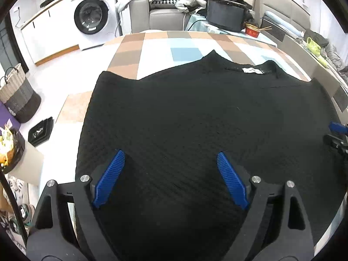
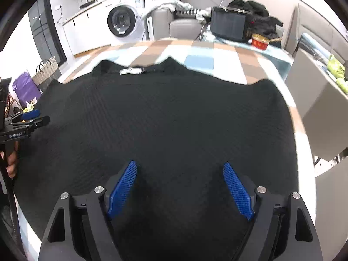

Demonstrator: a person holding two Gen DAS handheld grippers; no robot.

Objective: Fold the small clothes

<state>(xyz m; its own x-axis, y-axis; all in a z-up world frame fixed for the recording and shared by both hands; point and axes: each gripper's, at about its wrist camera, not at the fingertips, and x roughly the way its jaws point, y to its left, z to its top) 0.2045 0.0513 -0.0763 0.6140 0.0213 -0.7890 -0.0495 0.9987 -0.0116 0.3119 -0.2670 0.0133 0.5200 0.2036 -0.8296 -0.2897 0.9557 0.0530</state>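
Left wrist view: the left hand-held gripper (image 1: 170, 167) tilts steeply down over one black knitted top (image 1: 195, 119), jaws spread wide, grasping nothing. The garment lies flat on the checked bench (image 1: 156, 43), collar at the far side, bare cloth beyond it. Right wrist view: the right hand-held gripper (image 2: 180, 180) hangs likewise, released, with bench edge showing to the garment's right.
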